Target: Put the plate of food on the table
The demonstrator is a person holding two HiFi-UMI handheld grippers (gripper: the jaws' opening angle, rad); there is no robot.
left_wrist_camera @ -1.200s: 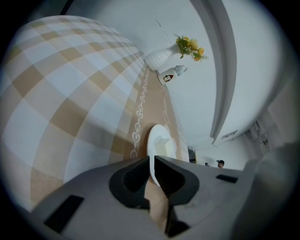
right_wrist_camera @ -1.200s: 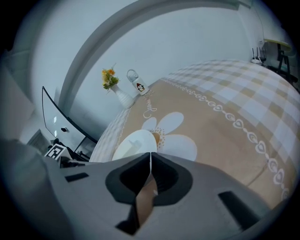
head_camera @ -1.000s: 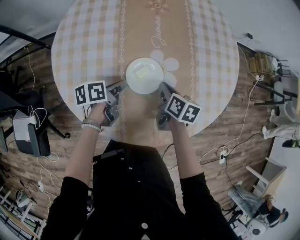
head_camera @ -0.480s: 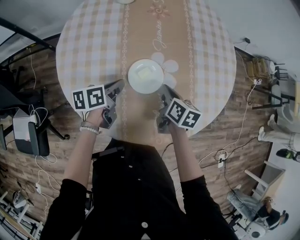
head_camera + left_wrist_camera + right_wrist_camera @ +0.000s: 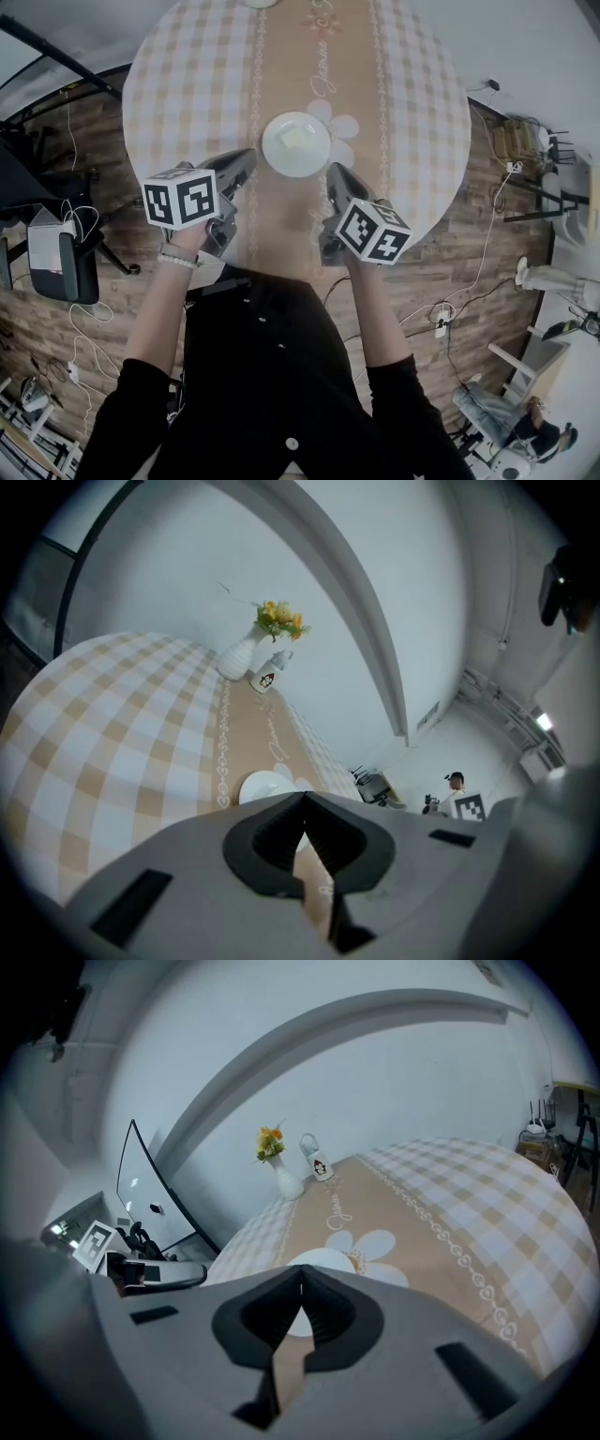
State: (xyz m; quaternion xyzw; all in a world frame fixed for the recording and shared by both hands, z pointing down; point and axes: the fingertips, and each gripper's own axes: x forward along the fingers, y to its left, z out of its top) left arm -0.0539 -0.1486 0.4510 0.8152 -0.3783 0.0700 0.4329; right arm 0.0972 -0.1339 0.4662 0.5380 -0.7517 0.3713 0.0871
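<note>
Plate of food [image 5: 296,143] sits on table [image 5: 178,84], upper centre of head view. Left gripper [image 5: 246,161] and right gripper [image 5: 334,174] flank it without touching, jaws pressed together, empty. Placement looks done; next move is likely just backing off.

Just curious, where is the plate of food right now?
In the head view, the plate of food sits on the table, on its tan centre strip, beside the printed daisy.

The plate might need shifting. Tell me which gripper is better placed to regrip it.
Right, narrowly. The right gripper sits close to the plate rim, its shut jaws aimed straight at it; the left gripper, also shut, points slightly past it.
</note>
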